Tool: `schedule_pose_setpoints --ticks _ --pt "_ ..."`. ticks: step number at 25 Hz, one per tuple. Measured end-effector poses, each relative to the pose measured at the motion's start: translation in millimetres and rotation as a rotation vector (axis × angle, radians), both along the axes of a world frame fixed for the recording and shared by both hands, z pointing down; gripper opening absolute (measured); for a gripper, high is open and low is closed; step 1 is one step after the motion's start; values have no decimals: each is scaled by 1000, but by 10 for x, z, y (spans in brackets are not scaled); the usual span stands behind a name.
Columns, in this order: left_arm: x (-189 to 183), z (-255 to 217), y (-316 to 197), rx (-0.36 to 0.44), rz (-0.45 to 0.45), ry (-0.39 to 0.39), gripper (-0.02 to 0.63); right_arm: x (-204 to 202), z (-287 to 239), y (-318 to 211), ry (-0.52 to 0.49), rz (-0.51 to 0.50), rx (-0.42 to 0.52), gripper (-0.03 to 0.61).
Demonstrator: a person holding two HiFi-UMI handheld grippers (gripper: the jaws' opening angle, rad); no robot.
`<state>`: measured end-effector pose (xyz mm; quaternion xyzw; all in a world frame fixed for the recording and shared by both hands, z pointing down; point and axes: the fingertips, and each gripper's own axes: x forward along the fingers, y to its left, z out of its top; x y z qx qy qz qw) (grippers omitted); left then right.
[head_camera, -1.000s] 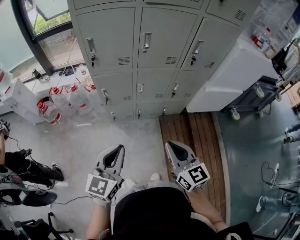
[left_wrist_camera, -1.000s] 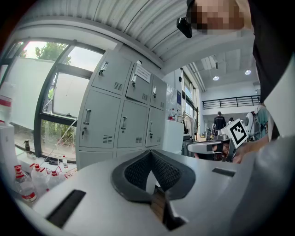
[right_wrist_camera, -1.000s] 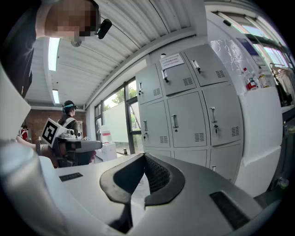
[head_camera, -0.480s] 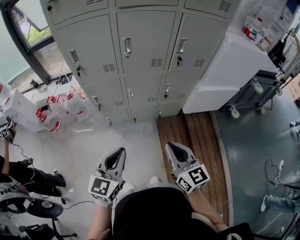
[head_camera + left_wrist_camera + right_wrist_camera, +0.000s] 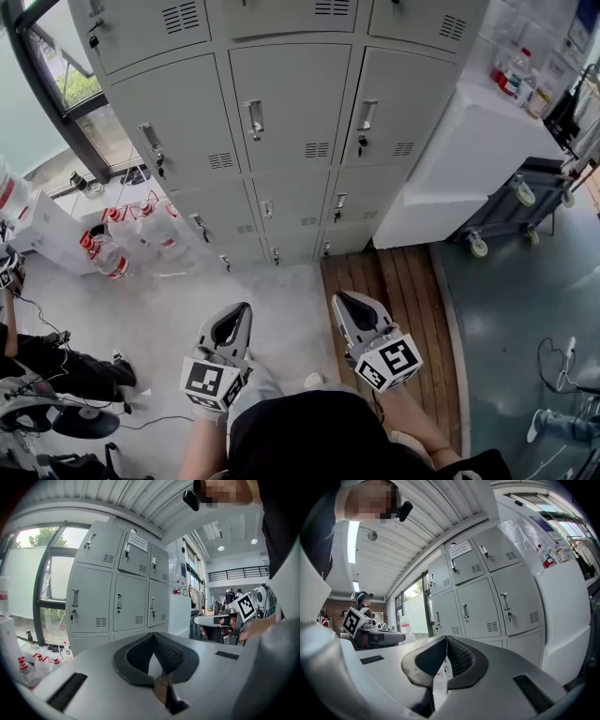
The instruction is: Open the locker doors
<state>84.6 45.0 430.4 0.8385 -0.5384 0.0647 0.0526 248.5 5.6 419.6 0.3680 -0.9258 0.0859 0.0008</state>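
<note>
Now the left gripper (image 5: 236, 314) and right gripper (image 5: 347, 302) sit low in the frame, jaws pressed together, holding nothing. The locker doors (image 5: 286, 108) fill the top of the frame, all closed

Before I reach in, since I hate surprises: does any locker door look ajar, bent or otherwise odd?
Nothing stands out: the locker doors in view all sit closed and flush, with their handles straight.
</note>
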Motion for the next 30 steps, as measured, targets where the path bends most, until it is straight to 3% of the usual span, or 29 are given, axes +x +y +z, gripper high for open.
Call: schedule_pose_setpoints --ticks 8,20,30 --pt "-779 -49 -502 39 11 -1 17 -757 -69 -503 9 14 28 29" --pt "-2390 -77 -1265 34 18 40 17 -2479 -291 -1425 26 21 46 29" --pt "-3094 57 -1493 -5 -36 38 17 -3481 -437 -2037 42 -63 70 31"
